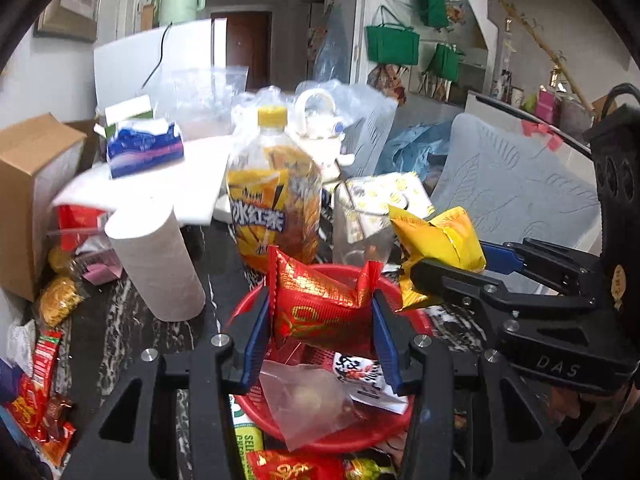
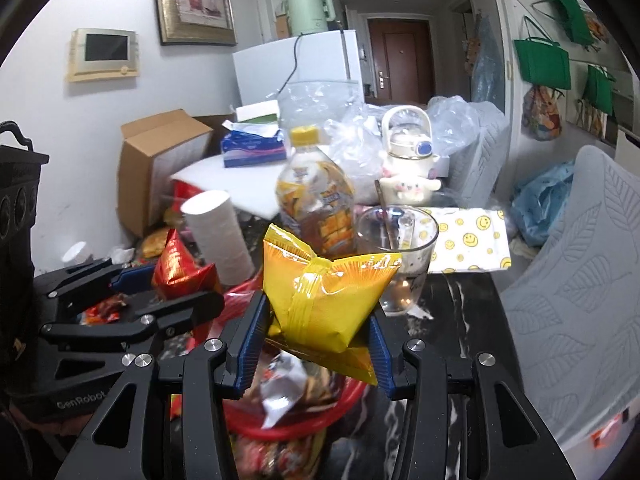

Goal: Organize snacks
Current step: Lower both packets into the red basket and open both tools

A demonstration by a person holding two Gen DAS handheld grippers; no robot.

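Left gripper [image 1: 320, 320] clamped on red packet [image 1: 320, 304], right gripper [image 2: 316, 336] on yellow packet [image 2: 324, 292]; lower gently into red basket [image 1: 420, 320].

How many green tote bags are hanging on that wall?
3 green bags hang on the far wall: one highest, a larger one lower left, and a third lowest, to the right. More may hang beyond the picture's edge.
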